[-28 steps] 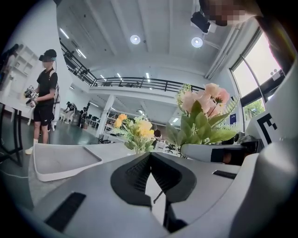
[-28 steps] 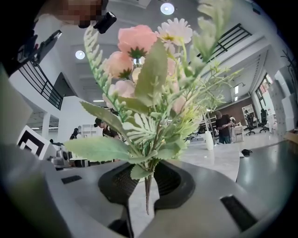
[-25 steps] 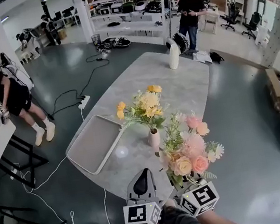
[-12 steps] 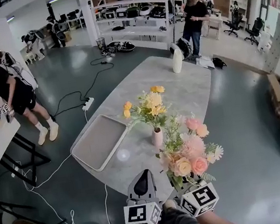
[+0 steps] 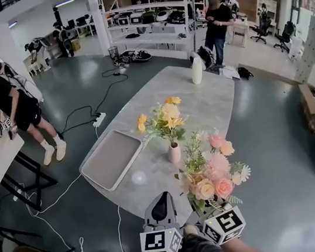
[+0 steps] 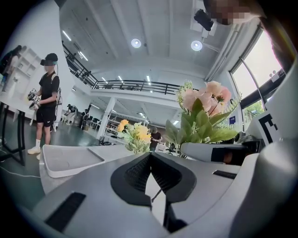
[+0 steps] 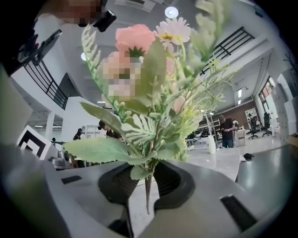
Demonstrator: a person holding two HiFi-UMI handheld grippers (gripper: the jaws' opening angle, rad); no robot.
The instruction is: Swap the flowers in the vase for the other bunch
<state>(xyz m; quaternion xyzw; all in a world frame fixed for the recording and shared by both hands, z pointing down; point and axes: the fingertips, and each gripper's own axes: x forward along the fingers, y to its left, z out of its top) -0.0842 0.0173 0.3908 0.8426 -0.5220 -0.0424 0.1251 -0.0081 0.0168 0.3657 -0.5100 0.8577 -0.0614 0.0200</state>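
Since the earlier frame, the head view's desk [image 5: 201, 100] and vase [image 5: 174, 153] have drifted slightly right. The yellow bunch [image 5: 165, 118] stands in the vase, with the left gripper [image 5: 164, 196] and right gripper [image 5: 198, 206] near the desk's edge. In the left gripper view the fingers [image 6: 135, 172] are pressed together, empty. In the right gripper view the fingers clamp the stems of the upright pink bunch [image 7: 148, 139].

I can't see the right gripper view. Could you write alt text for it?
The right gripper is closed on the stems of a bunch of pink and white flowers with green leaves, which fills most of the view. Behind it are a pale table, a white bottle standing on it, and a person far off.
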